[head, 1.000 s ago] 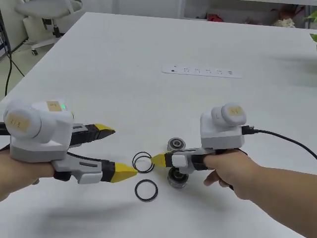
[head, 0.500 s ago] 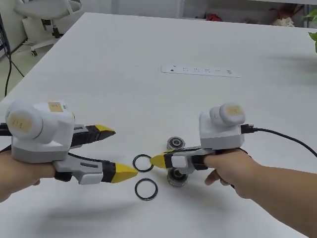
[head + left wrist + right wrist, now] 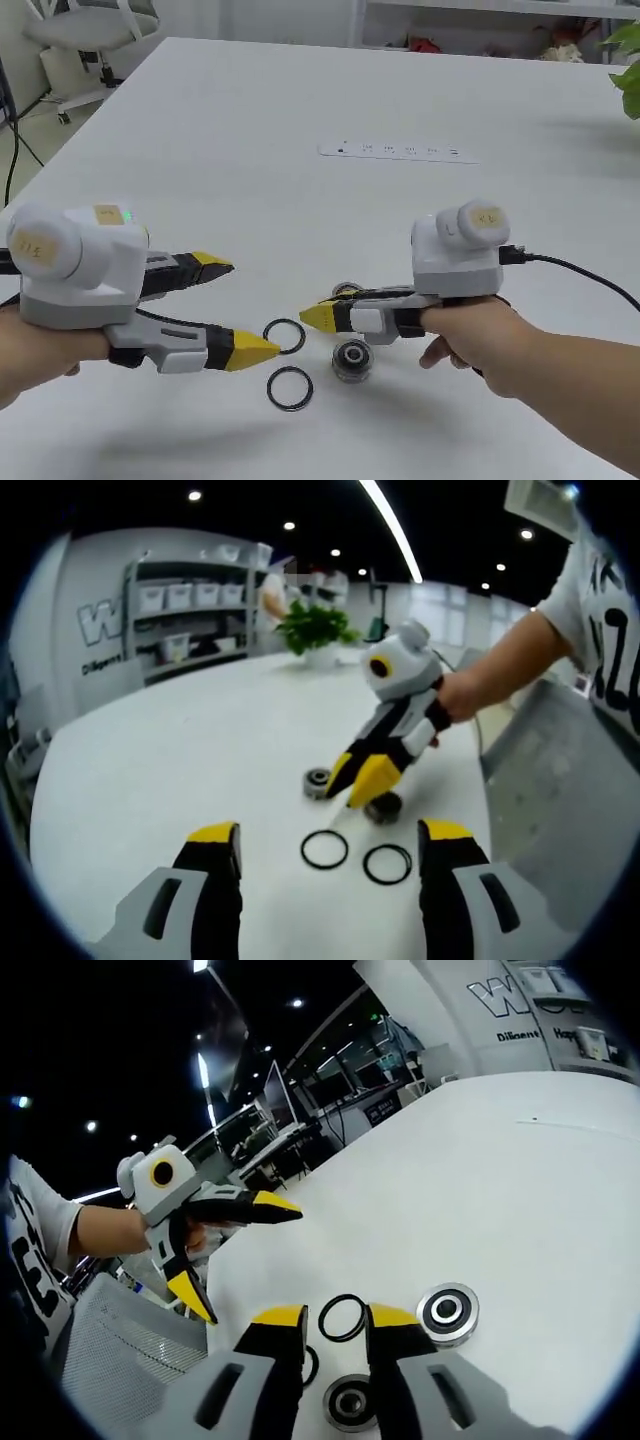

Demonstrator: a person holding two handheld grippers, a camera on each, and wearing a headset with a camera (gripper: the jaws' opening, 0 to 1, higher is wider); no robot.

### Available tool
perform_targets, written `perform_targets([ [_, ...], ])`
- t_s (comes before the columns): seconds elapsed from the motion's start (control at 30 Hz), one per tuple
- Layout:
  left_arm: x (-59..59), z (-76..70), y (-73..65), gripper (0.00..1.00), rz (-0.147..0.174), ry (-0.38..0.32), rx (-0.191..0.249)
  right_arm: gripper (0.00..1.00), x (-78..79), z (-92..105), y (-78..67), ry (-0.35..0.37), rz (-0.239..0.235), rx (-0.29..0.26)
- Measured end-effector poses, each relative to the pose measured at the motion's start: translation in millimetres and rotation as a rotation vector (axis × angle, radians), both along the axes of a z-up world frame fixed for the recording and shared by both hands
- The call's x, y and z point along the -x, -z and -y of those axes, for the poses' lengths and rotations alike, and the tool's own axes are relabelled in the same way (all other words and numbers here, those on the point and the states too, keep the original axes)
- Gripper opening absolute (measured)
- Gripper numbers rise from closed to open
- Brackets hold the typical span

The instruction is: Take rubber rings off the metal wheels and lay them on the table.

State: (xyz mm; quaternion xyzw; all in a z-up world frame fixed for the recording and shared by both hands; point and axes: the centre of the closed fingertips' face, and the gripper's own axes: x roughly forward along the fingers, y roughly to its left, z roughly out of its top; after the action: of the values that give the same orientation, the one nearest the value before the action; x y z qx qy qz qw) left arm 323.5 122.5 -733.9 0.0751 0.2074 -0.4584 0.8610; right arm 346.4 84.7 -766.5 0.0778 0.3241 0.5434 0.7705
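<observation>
Nearer metal wheel (image 3: 352, 360) lies flat, bare-rimmed. Second wheel (image 3: 347, 291) lies just behind it. First black rubber ring (image 3: 290, 387) and second ring (image 3: 286, 336) lie flat to its left, apart.

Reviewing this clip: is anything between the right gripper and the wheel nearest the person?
Nothing visible. The right gripper hangs close over that wheel. The two rubber rings lie on the table off to the side, out of that path.

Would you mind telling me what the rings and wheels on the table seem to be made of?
Rings: likely black rubber, thin matte bands with no shine. Wheels: likely metal, perhaps steel, with bright glinting silvery rims around dark centres.
</observation>
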Motion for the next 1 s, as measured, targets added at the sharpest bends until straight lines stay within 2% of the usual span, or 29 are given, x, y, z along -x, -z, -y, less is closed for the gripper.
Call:
perform_targets([
  [0.37,3.0,7.9,-14.4,0.76,0.017,0.022,0.017,0.3,6.5,10.2,-24.1,-0.04,0.109,-0.004],
  [0.47,6.2,9.6,-16.0,0.77,0.023,0.039,0.004,0.35,8.4,16.3,-31.7,-0.049,0.163,0.001],
  [0.6,9.3,9.9,-20.6,0.78,0.035,0.052,-0.003,0.38,10.6,26.1,-38.8,-0.057,0.199,0.003],
  [1.0,19.8,9.1,-29.0,0.85,0.054,0.051,-0.011,0.55,18.9,55.0,-47.1,-0.043,0.324,0.043],
])
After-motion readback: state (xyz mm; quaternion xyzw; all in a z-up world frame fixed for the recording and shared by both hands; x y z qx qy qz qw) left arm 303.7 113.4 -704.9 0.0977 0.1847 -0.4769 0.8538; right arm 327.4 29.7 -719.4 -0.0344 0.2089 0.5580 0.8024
